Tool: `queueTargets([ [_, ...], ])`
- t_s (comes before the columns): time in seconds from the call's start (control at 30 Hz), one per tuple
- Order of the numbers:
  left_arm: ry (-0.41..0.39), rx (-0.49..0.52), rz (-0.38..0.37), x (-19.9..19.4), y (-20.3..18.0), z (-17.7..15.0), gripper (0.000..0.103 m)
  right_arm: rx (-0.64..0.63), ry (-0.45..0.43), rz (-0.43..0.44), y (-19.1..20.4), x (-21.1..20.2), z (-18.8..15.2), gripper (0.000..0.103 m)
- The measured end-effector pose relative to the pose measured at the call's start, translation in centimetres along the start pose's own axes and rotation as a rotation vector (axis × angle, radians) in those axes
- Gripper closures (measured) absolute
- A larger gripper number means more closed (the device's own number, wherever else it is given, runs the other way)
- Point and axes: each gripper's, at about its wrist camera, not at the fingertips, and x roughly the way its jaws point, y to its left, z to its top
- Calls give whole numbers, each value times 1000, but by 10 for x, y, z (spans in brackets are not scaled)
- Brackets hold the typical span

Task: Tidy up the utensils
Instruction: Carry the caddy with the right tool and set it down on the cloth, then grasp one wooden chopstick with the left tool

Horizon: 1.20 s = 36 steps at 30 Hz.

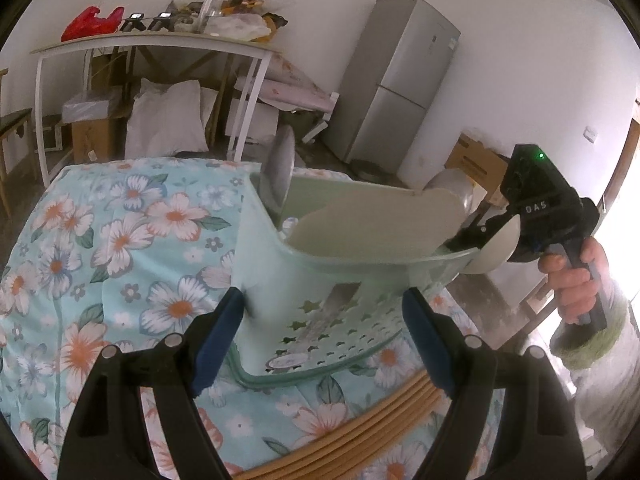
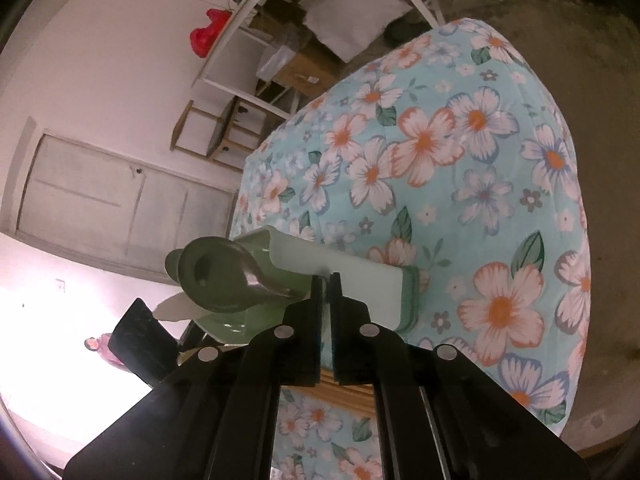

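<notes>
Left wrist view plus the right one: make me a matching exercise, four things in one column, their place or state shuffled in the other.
1. metal plate
2. red bag
3. spoon
4. left tongs

A. open, holding nothing
B. on the white table at the back
C. standing on edge in the green rack
D. gripped by the right tongs

Pairs: 1-C, 2-B, 3-D, 4-A
</notes>
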Motion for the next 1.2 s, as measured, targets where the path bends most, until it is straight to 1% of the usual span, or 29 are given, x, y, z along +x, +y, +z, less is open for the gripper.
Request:
queueTargets([
  [0.07,-4,4,9,-3,1,-2,24,-13,-26,-1,3,-7,-2,96],
  [0.13,-2,-3,17,-7,2,-6,24,-18,-53,-18,4,-13,-3,88],
  [0.3,-15,-21,37,-22,6,-11,22,-19,-112,-31,3,-30,-10,84],
  [0.43,-38,-28,57,-41,9,-17,22,-15,-211,-23,4,-51,-17,81],
  [0.5,-56,-33,75,-53,12,-20,22,-9,-286,1,3,-67,-25,81],
  [0.57,-80,-37,98,-70,15,-26,22,-20,-380,21,5,-87,-42,79],
  [0.6,-91,-37,112,-78,16,-30,22,-29,-404,20,7,-92,-49,78],
  [0.67,-108,-40,145,-94,19,-40,22,-61,-468,-10,12,-103,-70,72],
  [0.73,-107,-52,176,-105,23,-51,21,-103,-500,-59,17,-105,-95,68],
  [0.8,-104,-63,195,-114,25,-62,21,-137,-500,-113,21,-98,-118,66],
  [0.87,-95,-66,208,-119,23,-73,22,-161,-477,-151,23,-82,-140,63],
  [0.97,-82,-18,216,-121,8,-87,22,-178,-393,-197,23,-46,-168,63],
  [1.03,-57,50,215,-115,-6,-95,22,-164,-336,-212,19,-23,-181,63],
  [1.1,-23,173,233,-103,-29,-103,22,-134,-272,-236,11,1,-193,63],
  [1.13,0,269,252,-93,-43,-109,27,-125,-247,-275,7,12,-197,63],
  [1.2,31,411,282,-77,-62,-117,32,-121,-232,-327,4,22,-204,63],
])
